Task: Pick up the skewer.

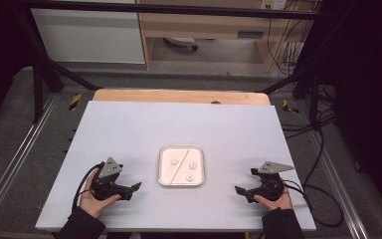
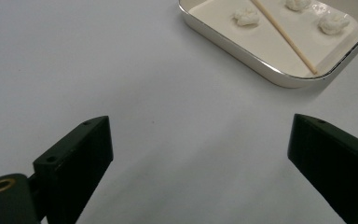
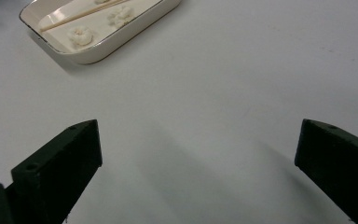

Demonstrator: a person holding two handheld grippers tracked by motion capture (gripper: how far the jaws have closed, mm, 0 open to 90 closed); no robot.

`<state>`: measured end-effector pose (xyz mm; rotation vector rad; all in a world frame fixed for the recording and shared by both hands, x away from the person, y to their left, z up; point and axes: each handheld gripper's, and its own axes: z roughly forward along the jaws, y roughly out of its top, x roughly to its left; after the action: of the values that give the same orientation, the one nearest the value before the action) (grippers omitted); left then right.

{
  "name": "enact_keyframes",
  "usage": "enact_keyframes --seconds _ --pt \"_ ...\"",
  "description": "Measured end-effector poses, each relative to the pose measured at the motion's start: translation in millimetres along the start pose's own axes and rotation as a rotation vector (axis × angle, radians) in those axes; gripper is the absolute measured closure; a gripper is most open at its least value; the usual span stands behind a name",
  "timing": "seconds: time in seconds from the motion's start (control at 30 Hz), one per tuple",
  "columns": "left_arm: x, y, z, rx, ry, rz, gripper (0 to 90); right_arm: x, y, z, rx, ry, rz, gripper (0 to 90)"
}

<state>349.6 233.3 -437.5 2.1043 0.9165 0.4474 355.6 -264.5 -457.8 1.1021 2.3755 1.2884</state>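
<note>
Ahead of both wide-open, empty jaws, the shallow white rectangular tray (image 1: 181,149) held a thin wooden skewer (image 2: 284,37) and three untouched white dough lumps (image 2: 246,17), nothing yet begun.

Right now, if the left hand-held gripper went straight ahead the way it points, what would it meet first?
Bare table first. The left hand-held gripper, jaws open, aims slightly left of the tray, so it may clip the tray's near corner or pass beside it; depth is unclear.
</note>
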Motion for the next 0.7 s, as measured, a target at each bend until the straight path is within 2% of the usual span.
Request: enact_keyframes --seconds 0.23,0.5,0.7 --pt "-7.9 11.7 4.8 0.004 0.0 0.003 7.0 -0.1 0.0 -0.2 0.004 -0.001 -0.002 1.2" --pt "-19.7 24.9 12.8 0.026 0.004 0.03 7.4 0.2 0.0 -0.2 0.004 -0.003 -0.001 1.2" --pt "-29.7 37.8 20.7 0.032 -0.006 0.035 8.3 0.4 0.0 0.0 0.005 -0.001 0.0 1.2"
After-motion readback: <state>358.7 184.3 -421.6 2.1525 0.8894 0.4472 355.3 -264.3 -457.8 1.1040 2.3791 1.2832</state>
